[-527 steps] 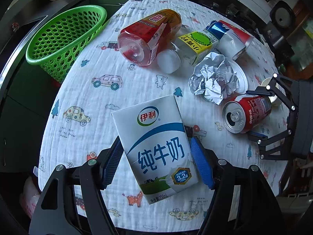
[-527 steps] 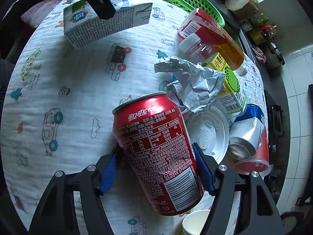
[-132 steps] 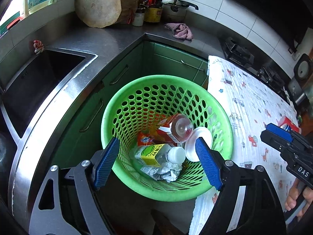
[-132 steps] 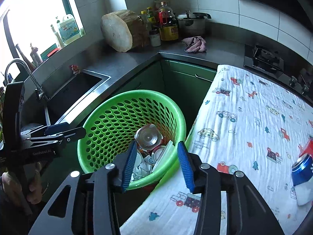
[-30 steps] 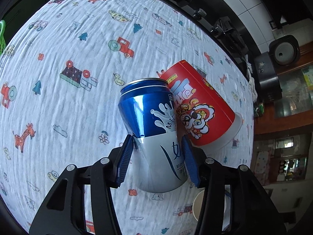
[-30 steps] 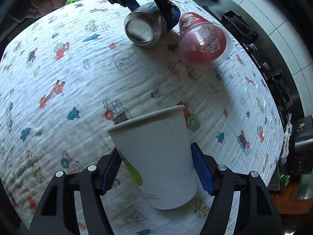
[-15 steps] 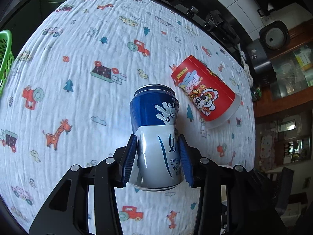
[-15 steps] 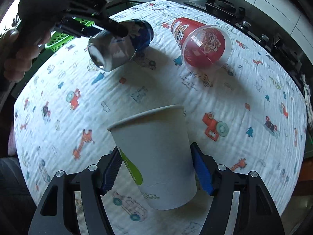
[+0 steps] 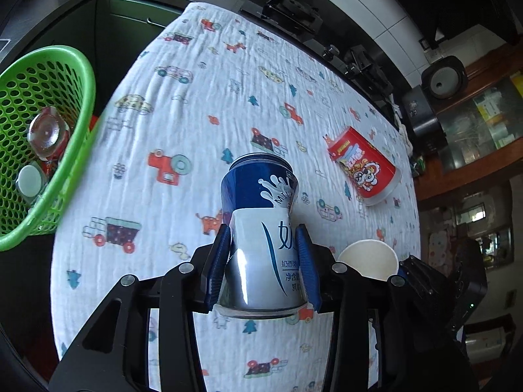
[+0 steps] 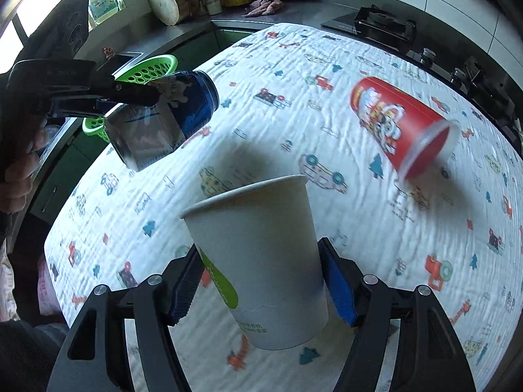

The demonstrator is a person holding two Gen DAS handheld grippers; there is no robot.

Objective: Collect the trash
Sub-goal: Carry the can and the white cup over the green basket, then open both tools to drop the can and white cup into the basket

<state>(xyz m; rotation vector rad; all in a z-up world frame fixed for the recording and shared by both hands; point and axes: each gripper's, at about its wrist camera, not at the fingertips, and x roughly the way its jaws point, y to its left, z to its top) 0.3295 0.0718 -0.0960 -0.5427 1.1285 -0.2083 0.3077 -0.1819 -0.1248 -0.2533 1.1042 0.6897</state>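
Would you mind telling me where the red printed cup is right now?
The red printed cup lies on its side on the patterned cloth, at the right in both wrist views, beyond the white paper cup and apart from both tongs.

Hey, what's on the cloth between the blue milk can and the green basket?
Nothing: in the left wrist view only bare printed cloth lies between the blue-and-silver can and the green plastic basket.

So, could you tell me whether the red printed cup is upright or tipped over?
Tipped: the red printed cup lies sideways on the patterned cloth.
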